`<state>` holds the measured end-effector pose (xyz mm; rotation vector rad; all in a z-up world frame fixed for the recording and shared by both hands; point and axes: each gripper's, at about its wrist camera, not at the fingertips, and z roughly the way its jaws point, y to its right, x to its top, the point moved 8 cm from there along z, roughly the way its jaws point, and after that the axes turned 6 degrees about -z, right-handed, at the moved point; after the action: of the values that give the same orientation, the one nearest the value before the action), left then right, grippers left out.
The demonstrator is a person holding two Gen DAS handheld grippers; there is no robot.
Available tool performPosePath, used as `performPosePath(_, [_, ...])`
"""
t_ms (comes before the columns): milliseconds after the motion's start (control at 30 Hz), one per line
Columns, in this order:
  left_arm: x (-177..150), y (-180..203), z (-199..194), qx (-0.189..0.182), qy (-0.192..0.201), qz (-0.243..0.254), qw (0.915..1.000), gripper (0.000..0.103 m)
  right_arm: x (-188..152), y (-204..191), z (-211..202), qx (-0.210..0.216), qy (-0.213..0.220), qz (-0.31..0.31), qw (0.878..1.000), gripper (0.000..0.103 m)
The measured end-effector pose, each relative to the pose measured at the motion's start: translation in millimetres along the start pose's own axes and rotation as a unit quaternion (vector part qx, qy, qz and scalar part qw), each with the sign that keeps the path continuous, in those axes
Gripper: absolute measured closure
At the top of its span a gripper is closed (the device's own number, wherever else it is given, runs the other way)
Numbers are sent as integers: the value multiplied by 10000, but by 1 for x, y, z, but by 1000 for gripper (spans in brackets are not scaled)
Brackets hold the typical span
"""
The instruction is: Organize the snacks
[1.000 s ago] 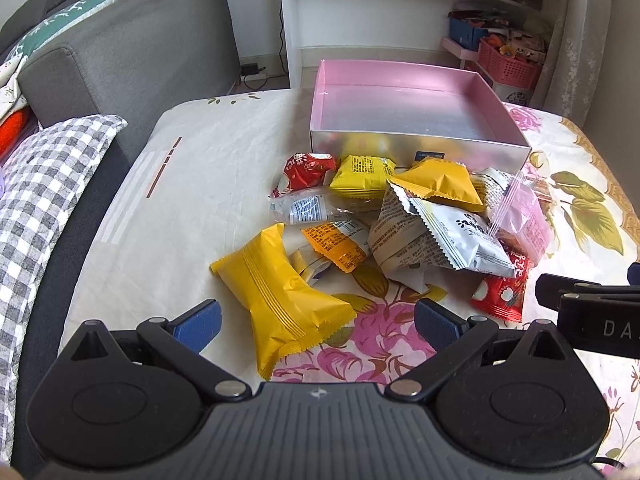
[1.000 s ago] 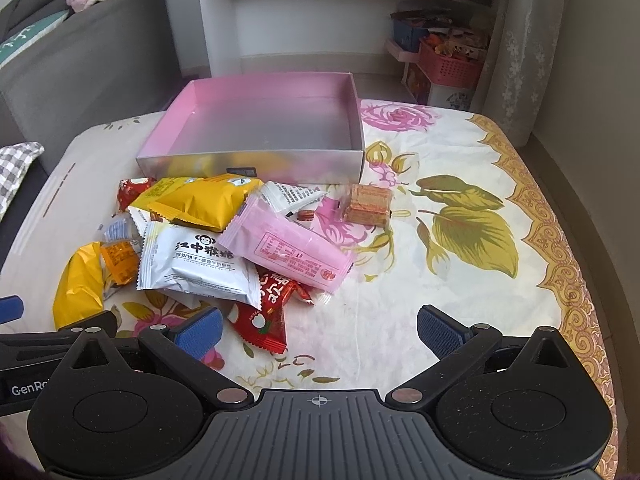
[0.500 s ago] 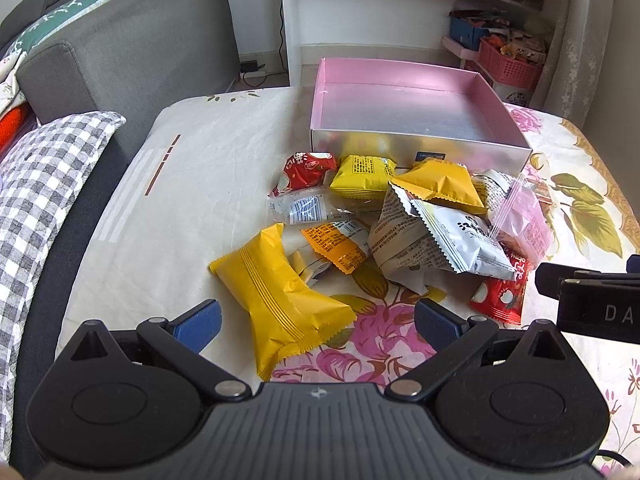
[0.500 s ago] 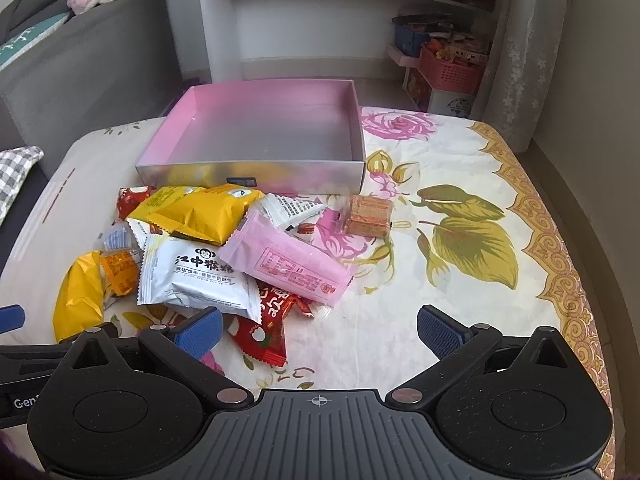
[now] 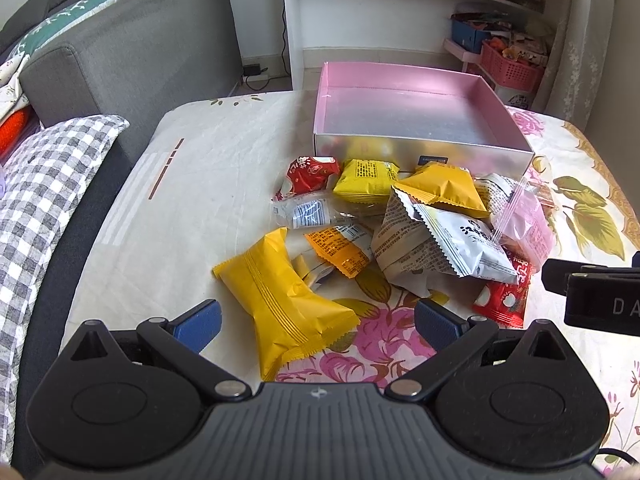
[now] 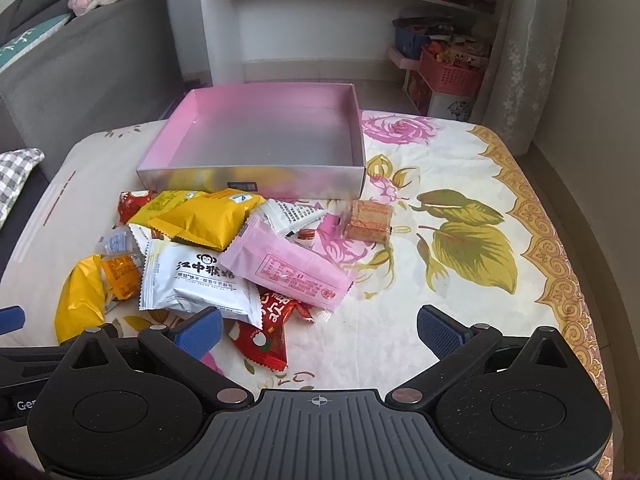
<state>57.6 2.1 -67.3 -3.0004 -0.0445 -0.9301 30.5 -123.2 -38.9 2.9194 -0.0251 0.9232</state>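
Right wrist view: floral tablecloth [image 6: 460, 280] covers the table, its right half bare to the edge. Pink box [image 6: 276, 136], shallow, silver outer wall, sits at the far middle with nothing in it. Snack pile [image 6: 208, 248] lies just in front of the box: yellow, white, pink and red packets overlapping (a brown wafer block [image 6: 369, 221] rests apart, right of the heap). Left gripper [image 5: 316, 322] spread wide, holding nothing, a yellow packet [image 5: 280, 300] between its tips. Right gripper [image 6: 318, 330] likewise wide, empty, over a red packet [image 6: 266, 336].
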Motion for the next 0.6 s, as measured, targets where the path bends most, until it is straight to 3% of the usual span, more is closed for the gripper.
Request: performPosePath(600, [4, -2, -1, -142, -17, -41, 9999, 0, 5, 7, -4, -53, 60, 42, 10000, 0])
